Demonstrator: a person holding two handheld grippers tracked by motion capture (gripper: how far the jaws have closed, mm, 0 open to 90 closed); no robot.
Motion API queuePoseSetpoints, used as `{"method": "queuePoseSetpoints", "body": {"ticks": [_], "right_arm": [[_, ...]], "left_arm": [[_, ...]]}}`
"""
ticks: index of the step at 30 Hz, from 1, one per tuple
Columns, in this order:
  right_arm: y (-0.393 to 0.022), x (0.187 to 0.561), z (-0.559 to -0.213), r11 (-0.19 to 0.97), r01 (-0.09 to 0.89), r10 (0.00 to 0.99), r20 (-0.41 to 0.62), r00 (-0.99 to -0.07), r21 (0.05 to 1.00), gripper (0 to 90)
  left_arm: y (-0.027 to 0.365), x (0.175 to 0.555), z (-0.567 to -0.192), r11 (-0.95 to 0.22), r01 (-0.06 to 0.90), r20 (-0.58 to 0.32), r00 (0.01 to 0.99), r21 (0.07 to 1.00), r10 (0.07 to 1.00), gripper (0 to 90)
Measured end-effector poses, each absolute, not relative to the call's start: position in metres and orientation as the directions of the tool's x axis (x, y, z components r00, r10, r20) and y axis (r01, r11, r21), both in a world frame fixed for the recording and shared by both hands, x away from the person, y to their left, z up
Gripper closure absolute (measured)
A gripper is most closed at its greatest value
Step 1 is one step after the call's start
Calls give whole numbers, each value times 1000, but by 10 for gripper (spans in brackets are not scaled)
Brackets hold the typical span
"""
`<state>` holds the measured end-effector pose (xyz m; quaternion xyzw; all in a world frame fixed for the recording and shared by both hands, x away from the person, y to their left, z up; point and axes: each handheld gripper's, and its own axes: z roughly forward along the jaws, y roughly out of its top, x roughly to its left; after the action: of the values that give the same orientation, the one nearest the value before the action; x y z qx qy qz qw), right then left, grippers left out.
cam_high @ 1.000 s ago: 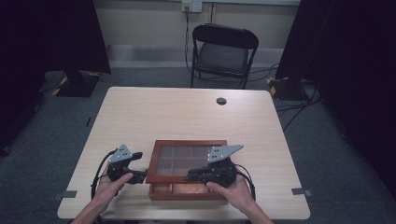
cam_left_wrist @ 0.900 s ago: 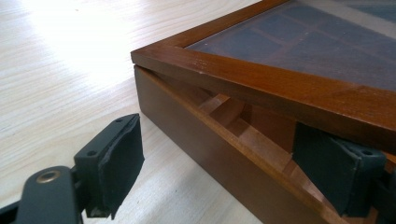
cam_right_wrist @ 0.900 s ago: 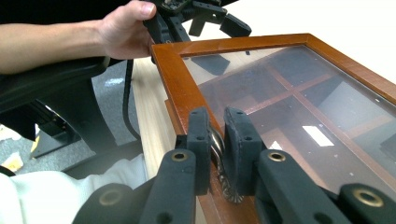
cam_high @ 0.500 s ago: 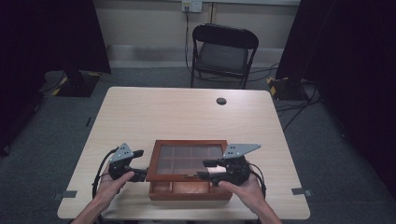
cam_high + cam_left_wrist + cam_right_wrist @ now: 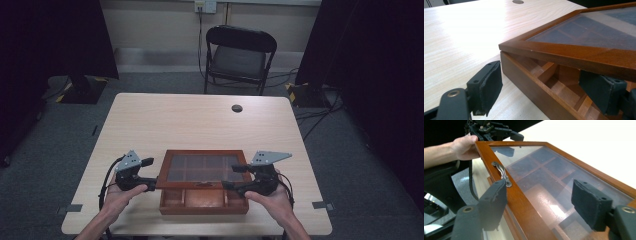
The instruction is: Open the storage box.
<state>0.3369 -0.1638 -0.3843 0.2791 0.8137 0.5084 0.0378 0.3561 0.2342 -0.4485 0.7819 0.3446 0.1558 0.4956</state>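
Sitting on the worktop (image 5: 150,120) between your two hands, the wooden box (image 5: 204,199) has its glass lid (image 5: 202,168) raised at the front. Your right gripper (image 5: 235,177) has just been opening; compared with a second ago, it has let go and drawn back toward the lid's right edge. Your left gripper (image 5: 150,175) is open, its jaws straddling the lid's left corner.

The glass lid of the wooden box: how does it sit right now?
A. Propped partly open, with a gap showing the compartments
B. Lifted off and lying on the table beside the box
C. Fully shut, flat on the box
A: in the left gripper view the lid is raised above the box wall, and the gap shows the wooden compartments inside.
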Motion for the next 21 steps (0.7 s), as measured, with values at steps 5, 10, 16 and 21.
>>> {"method": "queuePoseSetpoints", "body": {"ticks": [5,10,16,21], "right_arm": [[-171,336,-379,316,403,502,209,-839,859,228],[-176,337,-379,317,398,517,196,-834,861,195],[-180,340,-381,323,398,532,183,-827,859,163],[-184,341,-380,317,385,542,168,-823,867,162]], "left_arm": [[235,357,-442,-251,380,-105,709,890,698,190],[236,360,-438,-251,383,-108,708,889,698,185],[235,362,-430,-254,380,-98,701,889,706,195],[233,367,-427,-258,388,-99,697,885,711,206]]}}
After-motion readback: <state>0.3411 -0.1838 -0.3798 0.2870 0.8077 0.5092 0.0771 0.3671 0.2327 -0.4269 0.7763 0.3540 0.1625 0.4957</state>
